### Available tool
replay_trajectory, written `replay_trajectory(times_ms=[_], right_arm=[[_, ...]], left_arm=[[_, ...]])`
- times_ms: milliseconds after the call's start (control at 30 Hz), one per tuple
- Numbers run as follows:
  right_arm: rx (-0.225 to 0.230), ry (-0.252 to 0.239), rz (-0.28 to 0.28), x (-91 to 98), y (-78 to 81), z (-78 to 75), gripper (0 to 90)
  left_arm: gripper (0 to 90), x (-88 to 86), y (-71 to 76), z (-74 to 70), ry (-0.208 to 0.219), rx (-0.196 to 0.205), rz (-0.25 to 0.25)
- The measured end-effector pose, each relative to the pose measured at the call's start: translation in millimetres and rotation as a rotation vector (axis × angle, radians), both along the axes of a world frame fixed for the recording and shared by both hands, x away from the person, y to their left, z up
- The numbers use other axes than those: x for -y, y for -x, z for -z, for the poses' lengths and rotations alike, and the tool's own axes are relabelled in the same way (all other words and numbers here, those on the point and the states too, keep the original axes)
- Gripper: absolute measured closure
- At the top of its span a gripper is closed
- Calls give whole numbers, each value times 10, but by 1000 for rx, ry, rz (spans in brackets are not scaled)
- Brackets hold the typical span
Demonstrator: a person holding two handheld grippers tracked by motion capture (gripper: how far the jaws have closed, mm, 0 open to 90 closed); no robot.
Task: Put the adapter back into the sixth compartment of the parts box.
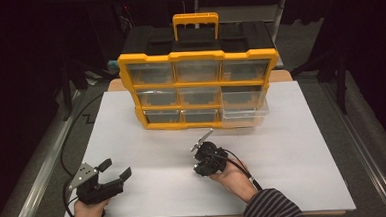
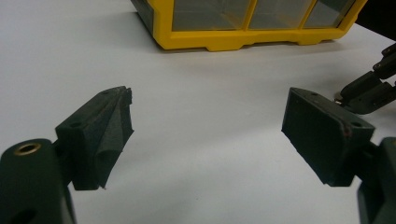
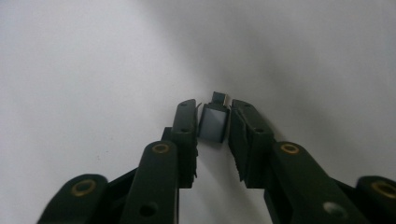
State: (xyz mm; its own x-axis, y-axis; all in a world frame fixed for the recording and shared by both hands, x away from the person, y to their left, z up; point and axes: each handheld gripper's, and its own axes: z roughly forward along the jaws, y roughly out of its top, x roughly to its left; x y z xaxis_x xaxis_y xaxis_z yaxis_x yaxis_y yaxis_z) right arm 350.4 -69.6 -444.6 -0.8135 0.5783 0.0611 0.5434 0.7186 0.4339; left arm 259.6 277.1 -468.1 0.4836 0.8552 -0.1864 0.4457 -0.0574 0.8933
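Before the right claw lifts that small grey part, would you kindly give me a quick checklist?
1. Right claw shut on the part: ok.
2. Part centred between the pads: ok.
3. Grip firm enough to lift: cannot tell.
4. Left claw open, holding nothing: ok.
5. Left claw apart from the right claw: ok.
6. A drawer of the organizer pulled out, at lower right: ok.

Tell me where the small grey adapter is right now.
The small grey adapter sits between the right gripper jaws over the white table, right of centre, in front of the yellow drawer organizer.
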Motion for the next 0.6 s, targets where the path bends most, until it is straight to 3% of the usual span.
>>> replay_trajectory(times_ms=[100,267,600], right_arm=[[36,18,-19,-20,27,7,762],[53,37,-34,-36,46,5,767],[45,16,-62,-4,37,-3,770]], left_arm=[[171,1,-1,1,-1,0,0],[171,2,-3,2,-2,-1,2],[172,3,-2,3,-6,1,4]])
